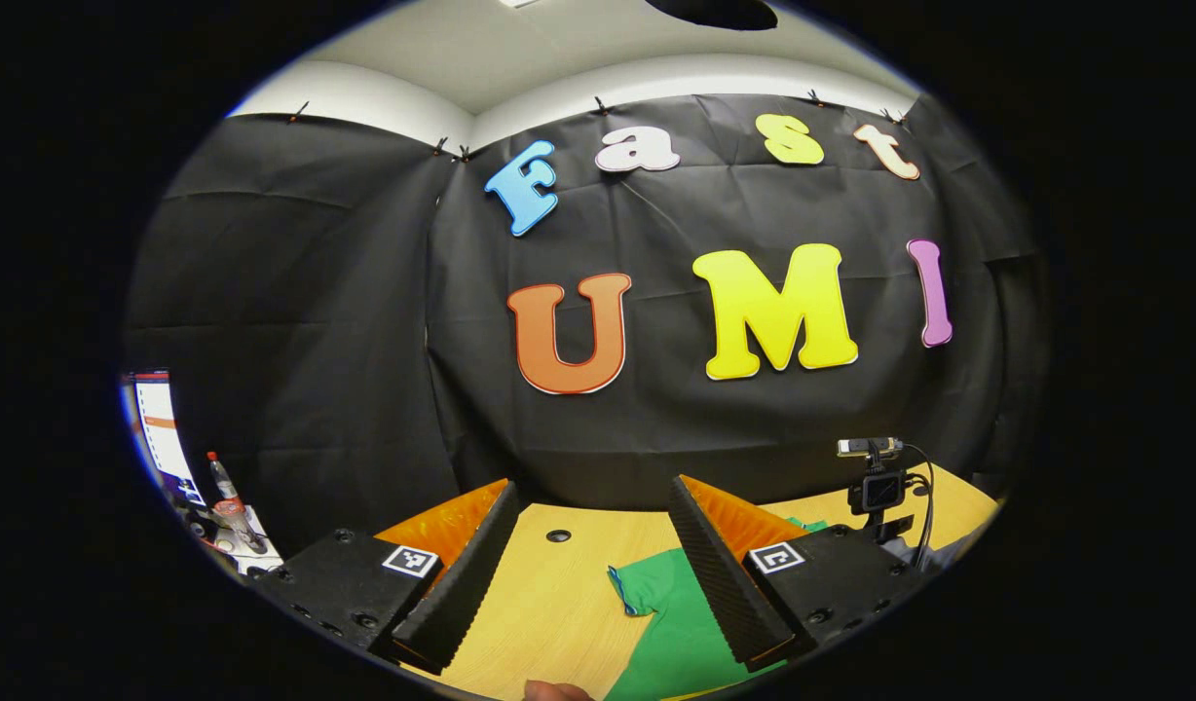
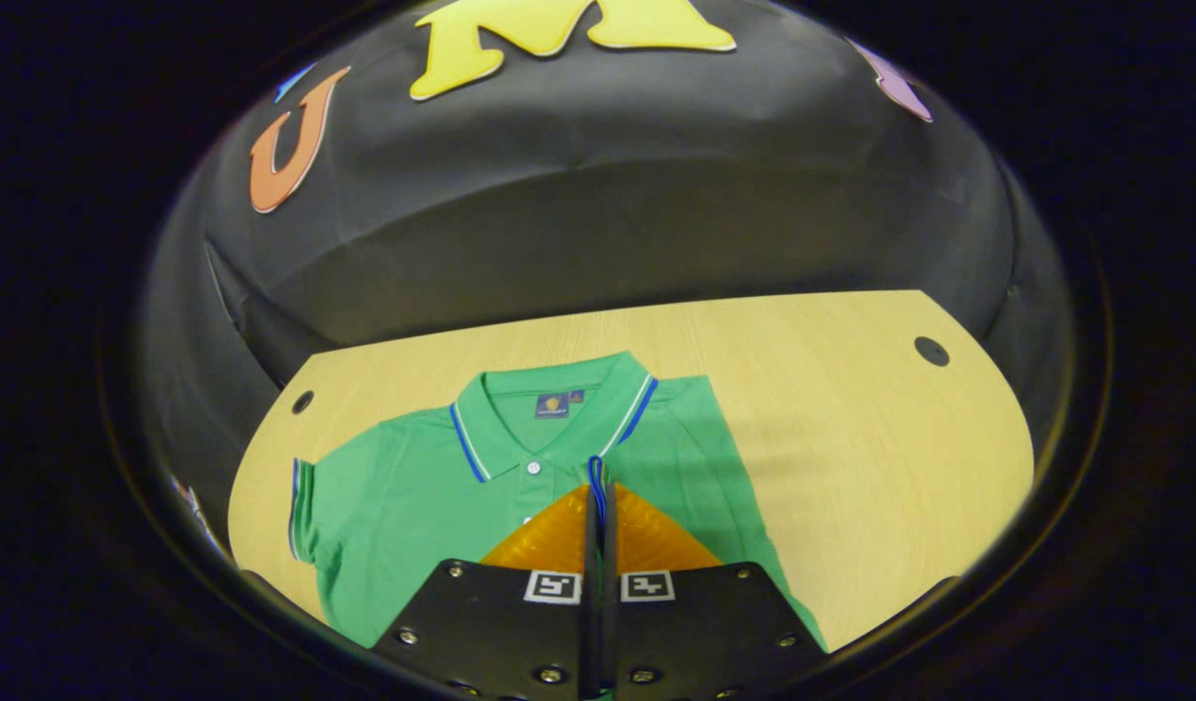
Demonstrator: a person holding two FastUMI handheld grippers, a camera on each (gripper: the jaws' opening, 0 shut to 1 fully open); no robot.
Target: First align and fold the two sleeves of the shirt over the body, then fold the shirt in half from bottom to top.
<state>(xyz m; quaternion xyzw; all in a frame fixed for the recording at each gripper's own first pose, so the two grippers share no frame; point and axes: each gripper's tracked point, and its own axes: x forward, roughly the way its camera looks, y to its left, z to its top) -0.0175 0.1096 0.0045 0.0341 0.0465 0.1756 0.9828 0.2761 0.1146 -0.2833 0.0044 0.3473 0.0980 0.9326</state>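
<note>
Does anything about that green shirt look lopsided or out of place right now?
Yes. In the right gripper view, the shirt looks uneven: one sleeve sticks out flat, while the other side ends in a straight edge, its sleeve cuff pinched over the body in the right gripper. Nothing looks spilled or damaged.

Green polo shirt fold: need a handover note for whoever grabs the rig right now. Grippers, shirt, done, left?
Right hand-held gripper: shut on the blue-trimmed sleeve cuff, carried over the chest of the green polo shirt.
Left hand-held gripper: open, holding nothing, raised above the light wooden table.
Shirt lies flat, collar towards the booth wall.
Done: one sleeve brought over the body, not yet released.
Left: release it, fold the other sleeve, which lies spread out, then fold bottom to top.
</note>
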